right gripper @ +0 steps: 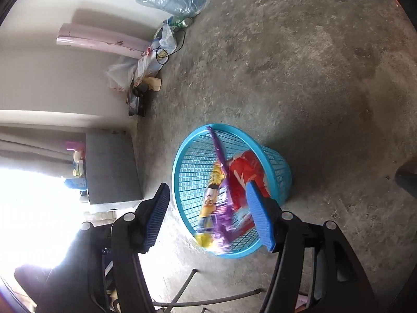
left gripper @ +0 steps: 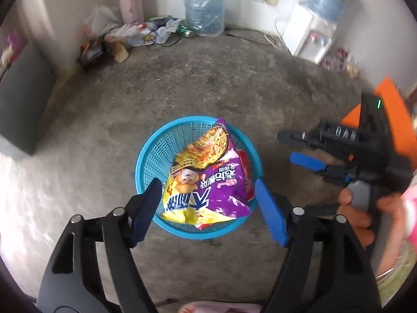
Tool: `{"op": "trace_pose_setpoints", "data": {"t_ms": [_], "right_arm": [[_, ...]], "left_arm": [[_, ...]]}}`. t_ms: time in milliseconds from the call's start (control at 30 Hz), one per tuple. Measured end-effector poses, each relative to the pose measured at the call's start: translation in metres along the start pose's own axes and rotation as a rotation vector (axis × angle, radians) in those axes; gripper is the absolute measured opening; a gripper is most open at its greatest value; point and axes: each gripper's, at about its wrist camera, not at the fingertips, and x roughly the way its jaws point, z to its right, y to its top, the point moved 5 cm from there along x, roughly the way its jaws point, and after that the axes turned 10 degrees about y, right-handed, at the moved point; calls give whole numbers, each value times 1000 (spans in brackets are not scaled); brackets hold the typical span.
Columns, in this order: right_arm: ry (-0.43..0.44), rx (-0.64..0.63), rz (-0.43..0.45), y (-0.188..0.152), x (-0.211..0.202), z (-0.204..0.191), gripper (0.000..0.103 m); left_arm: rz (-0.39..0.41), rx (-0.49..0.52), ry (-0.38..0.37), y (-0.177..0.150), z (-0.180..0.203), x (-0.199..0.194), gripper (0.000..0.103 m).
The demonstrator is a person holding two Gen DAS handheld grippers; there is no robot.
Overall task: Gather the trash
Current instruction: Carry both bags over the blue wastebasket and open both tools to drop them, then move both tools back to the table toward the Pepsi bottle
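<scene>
We find a bare, stained concrete floor [left gripper: 221, 78] bounded by pale walls. Against the far wall we count two large water bottles: one [left gripper: 204, 5] stands on the floor, the other sits on a white dispenser [left gripper: 307, 36]. Loose bags and wrappers [left gripper: 125, 36] lie heaped in the corner beside a pink roll [right gripper: 101, 40].

One blue mesh basket [left gripper: 156, 151] stands upright on the floor. Inside it we count two items: a purple-and-yellow snack bag [left gripper: 208, 177], standing on edge and rising above the rim, and a red wrapper [right gripper: 245, 172] beside it, touching.

The left gripper [left gripper: 208, 208] hovers over the basket, fingers spread wide and holding nothing. The right gripper [right gripper: 208, 216], also above the basket, has its fingers wide apart and empty; a hand [left gripper: 365, 214] grips its handle.
</scene>
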Motion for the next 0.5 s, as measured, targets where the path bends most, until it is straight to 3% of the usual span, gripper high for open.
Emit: {"op": "trace_pose_setpoints", "data": {"t_ms": [133,267,400,500], "right_arm": [[6,-51,31,-2,-11,-9,60],[9,-229,28,-11,-16,-47,59],[-30,-399,-98,-27,14,-79,52],[-105,-432,-180,-42,38,-85,45]], "left_arm": [[7,-115,-20,2,-26,-25,69],[64,-174,-25,1,-54,-75,70],[112,-228,28,-21,-96,-142,70],[181,-310,71,-55,-132,-203,72]]}}
